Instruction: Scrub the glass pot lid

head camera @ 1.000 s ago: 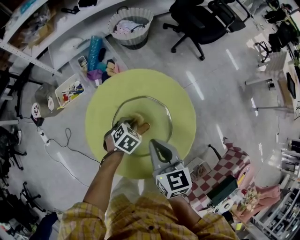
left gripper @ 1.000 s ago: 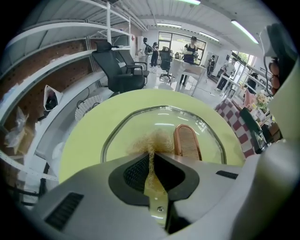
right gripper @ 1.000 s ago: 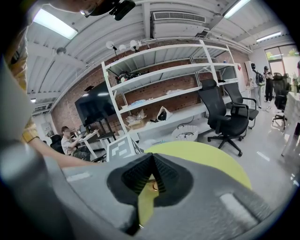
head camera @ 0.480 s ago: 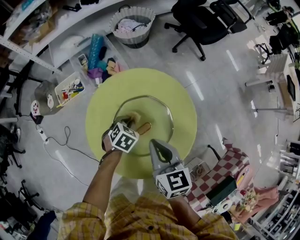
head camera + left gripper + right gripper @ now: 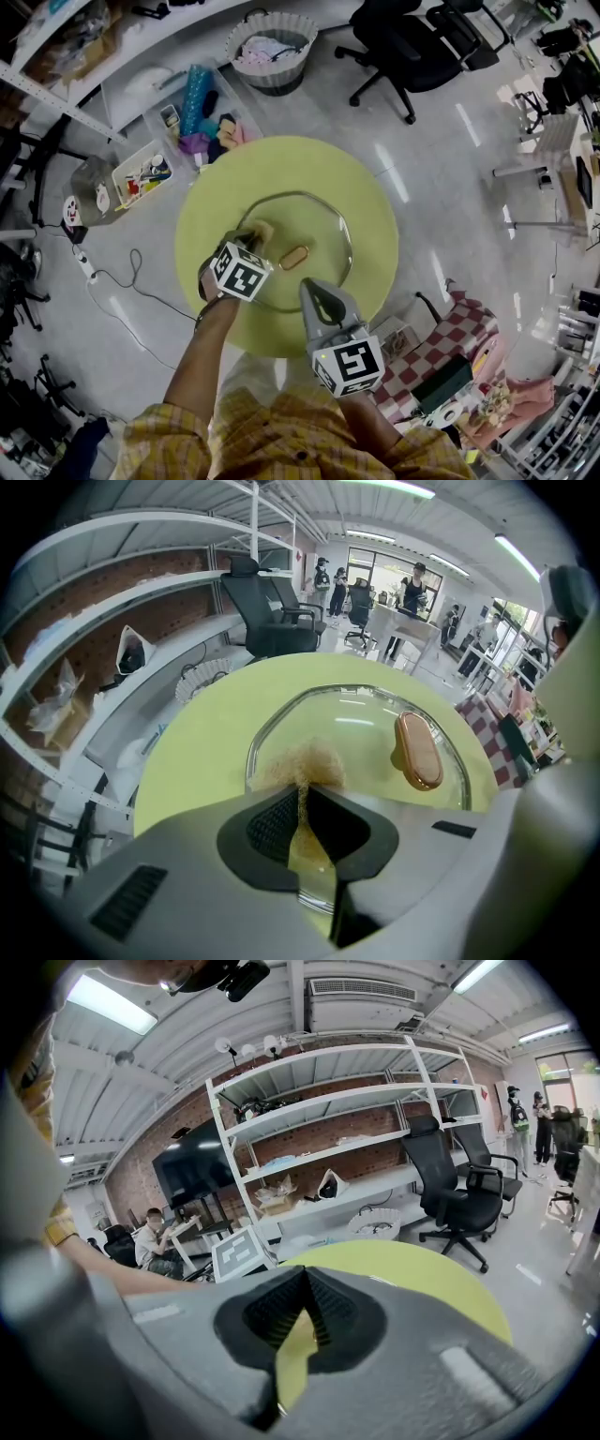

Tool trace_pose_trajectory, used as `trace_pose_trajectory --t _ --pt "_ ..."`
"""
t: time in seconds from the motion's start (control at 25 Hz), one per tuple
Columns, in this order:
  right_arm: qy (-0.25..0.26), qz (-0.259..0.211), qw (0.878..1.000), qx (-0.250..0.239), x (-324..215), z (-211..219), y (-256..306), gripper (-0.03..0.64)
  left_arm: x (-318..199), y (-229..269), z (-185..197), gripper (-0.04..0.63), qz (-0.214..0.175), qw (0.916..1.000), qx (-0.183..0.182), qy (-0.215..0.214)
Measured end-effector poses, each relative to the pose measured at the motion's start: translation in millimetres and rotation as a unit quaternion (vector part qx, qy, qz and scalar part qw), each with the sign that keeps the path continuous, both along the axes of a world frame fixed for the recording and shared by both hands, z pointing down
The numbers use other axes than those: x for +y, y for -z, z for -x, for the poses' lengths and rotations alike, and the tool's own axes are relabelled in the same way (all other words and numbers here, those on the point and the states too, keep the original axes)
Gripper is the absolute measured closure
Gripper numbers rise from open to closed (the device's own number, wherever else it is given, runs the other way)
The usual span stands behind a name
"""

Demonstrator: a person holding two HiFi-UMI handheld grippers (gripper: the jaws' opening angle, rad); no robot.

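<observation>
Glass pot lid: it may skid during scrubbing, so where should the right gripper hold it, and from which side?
Probably the oblong handle at its centre, from above, jaws across the narrow width. The glass pot lid lies flat on the table, so the rim gives no purchase; the handle is its only raised part. The right gripper, shut now, must open first.

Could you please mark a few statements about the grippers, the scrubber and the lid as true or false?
1. The left gripper is shut on a tan scrubber. True.
2. The scrubber sits on the lid's handle. False: it is on the glass near the rim, apart from the handle.
3. The right gripper grips the handle. False: its jaws are together with nothing between them.
4. The glass pot lid lies on a round yellow-green table. True.
</observation>
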State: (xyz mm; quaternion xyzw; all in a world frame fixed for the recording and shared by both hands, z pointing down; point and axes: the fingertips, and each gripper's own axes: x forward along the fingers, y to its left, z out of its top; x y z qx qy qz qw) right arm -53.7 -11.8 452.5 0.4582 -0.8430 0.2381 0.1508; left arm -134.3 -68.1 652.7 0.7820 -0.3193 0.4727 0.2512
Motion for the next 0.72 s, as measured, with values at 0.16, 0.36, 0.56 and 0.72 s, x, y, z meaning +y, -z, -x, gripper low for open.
trace_pose_trajectory --t 0.16,0.36,0.56,0.72 --pt "0.003 0.001 1.0 0.0 0 4 -1 0.618 -3 -2 11 0.557 0.001 0.9999 -0.003 0.011" --pt "0.004 0.002 1.0 0.0 -3 7 0 0.618 -5 -5 26 0.557 0.006 0.9998 -0.014 0.016" --pt "0.005 0.003 1.0 0.0 0 6 0 0.618 -3 -8 35 0.557 0.007 0.9995 -0.027 0.012" --pt "0.004 0.003 1.0 0.001 1 6 1 0.62 -1 -10 44 0.558 0.008 0.9995 -0.029 0.012"
